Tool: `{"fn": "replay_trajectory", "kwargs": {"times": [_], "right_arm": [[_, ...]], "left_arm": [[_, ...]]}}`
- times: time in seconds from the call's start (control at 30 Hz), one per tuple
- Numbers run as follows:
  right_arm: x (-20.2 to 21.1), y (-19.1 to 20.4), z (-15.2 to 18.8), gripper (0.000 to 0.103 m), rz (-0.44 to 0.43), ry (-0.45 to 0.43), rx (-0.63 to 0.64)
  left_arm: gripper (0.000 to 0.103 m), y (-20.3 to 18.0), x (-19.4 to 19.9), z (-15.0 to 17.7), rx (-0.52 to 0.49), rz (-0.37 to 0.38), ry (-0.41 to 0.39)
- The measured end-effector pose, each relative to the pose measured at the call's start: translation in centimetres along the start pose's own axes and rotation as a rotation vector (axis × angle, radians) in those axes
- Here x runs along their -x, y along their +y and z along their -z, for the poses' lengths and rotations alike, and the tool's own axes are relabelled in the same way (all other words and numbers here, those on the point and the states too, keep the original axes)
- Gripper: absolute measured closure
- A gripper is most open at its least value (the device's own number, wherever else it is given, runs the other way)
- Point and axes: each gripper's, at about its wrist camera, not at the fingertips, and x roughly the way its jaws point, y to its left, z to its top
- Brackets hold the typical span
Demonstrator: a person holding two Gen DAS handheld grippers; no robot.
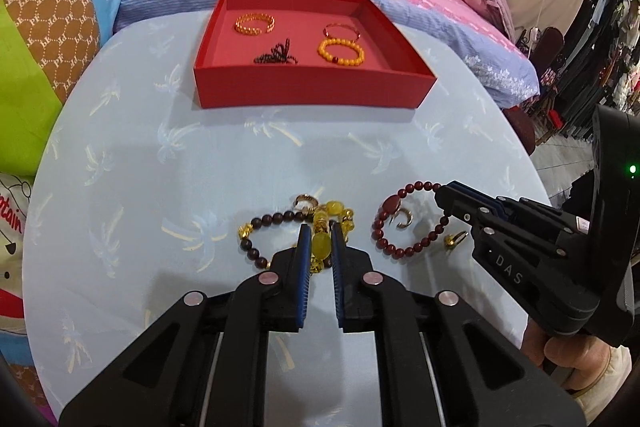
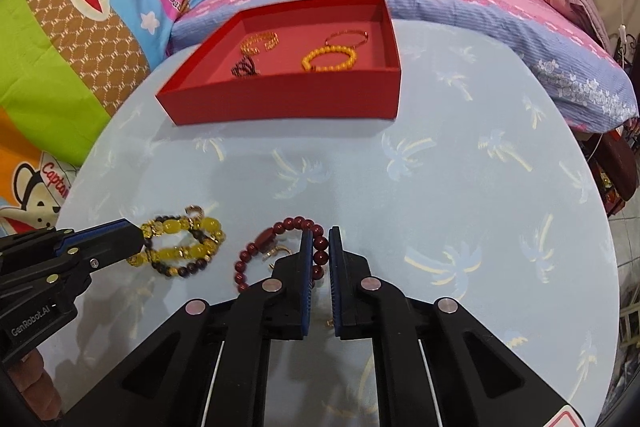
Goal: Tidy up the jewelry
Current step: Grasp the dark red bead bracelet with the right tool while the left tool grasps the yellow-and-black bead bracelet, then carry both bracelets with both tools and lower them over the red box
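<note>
The left gripper (image 1: pixel 321 233) pinches the yellow beads (image 1: pixel 322 245). The right gripper (image 2: pixel 321 235) pinches the red beads (image 2: pixel 320 257). Both lie well before the box (image 1: pixel 312 91).

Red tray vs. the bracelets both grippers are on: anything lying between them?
Nothing: both wrist views show only bare palm-print tablecloth between the red tray and the yellow bead bracelet and red bead bracelet.

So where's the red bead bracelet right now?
The red bead bracelet lies on the blue table, its beads between the right claw fingers, right of the yellow bracelet.
</note>
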Motion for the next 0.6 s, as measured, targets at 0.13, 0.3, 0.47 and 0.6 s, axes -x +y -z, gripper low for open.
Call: {"fn": "replay_trajectory", "kwargs": {"times": [0.13,0.3,0.47,0.6], "right_arm": [[1.2,0.2,-0.9,0.096,-0.014,-0.032,0.000],[2.7,0.1,-2.2,0.096,-0.029,-0.072,-0.005],[3.4,-0.2,-3.8,0.096,-0.044,-0.102,-0.016],[3.8,-0.6,-5.5,0.096,-0.052,-0.130,-0.021]], "left_arm": [[0.093,0.0,0.8,-0.9,0.002,0.006,-0.019],[0.093,-0.3,1.7,-2.3,-0.006,0.026,-0.042],[0.093,-0.8,2.2,-4.1,-0.025,0.041,-0.063],[0.093,-1.3,2.9,-6.2,-0.036,0.064,-0.092]]}}
